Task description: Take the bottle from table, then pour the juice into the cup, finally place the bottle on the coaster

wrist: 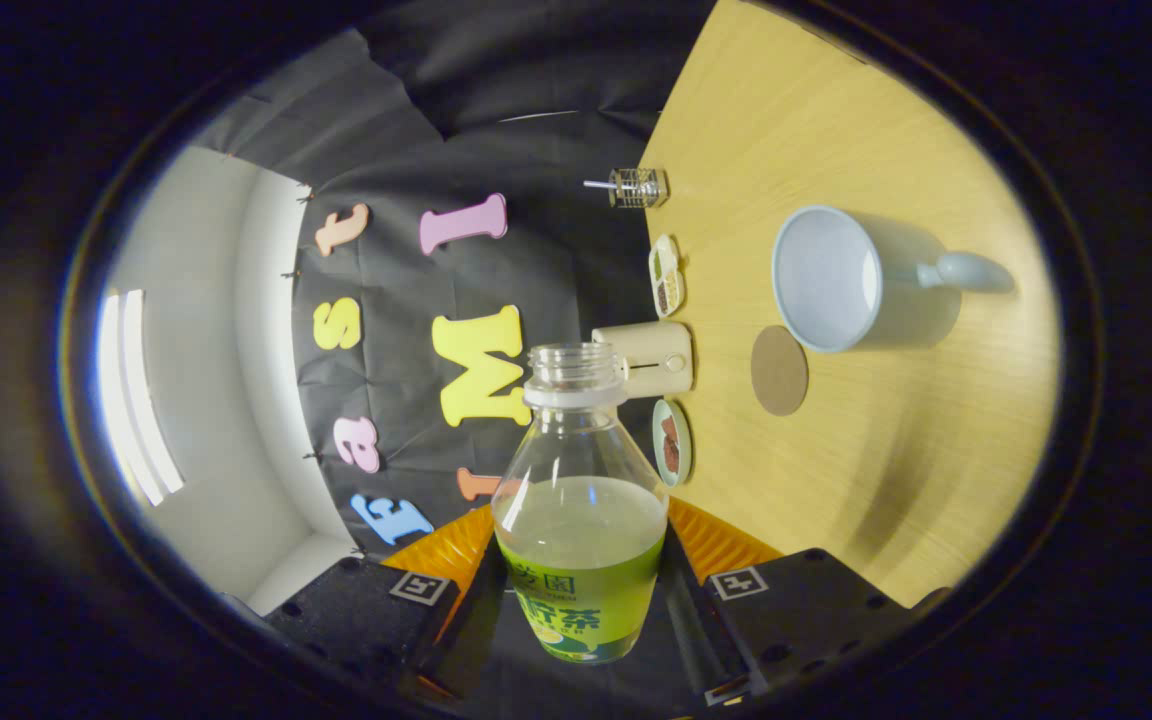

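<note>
I see the wooden table (866, 470) turned sideways, so the claw is rolled over to one side. The table fills the side beyond the right finger. On it, well ahead of the claw, stands a pale blue cup (836, 280) with its handle pointing away from me, and its mouth faces toward the bottle.

The bottle (581, 500) sits between the two fingers of the claw (581, 590). Both fingers press on its lower part, so the claw is clamped on the bottle. The bottle has no cap and the green juice fills about the lower half.

Just beside the cup, nearer to the claw, lies a round brown coaster (779, 370). Beyond the bottle neck, at the far edge of the table, I see a cream toaster (651, 358), a small plate (672, 441), a little dish (666, 273) and a glass jar (636, 187).
</note>
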The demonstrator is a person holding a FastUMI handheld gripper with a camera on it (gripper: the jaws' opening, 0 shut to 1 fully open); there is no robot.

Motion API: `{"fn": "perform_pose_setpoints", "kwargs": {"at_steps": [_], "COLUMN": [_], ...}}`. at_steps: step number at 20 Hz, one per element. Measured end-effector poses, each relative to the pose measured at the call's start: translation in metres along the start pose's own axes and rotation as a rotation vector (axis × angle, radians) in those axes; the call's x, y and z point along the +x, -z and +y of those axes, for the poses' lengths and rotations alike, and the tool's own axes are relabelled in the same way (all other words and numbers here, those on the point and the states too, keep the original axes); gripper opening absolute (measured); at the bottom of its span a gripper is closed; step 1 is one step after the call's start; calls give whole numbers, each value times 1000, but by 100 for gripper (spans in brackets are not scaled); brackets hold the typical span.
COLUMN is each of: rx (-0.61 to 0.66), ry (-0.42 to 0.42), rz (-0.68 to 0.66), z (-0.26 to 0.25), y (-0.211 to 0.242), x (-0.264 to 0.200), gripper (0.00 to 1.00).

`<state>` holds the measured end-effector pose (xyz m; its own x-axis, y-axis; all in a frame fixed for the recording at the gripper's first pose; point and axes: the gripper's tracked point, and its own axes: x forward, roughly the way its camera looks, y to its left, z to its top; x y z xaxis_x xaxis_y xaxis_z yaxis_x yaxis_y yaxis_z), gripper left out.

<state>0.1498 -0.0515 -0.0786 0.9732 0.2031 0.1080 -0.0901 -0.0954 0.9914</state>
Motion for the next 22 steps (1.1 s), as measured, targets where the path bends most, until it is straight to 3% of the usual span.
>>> {"fn": "perform_pose_setpoints", "kwargs": {"at_steps": [4,22], "rx": [95,222], "ry": [-47,-95], "rz": [2,21], "z": [10,23], "y": [4,-4], "x": [6,7], "gripper": [79,79]}}
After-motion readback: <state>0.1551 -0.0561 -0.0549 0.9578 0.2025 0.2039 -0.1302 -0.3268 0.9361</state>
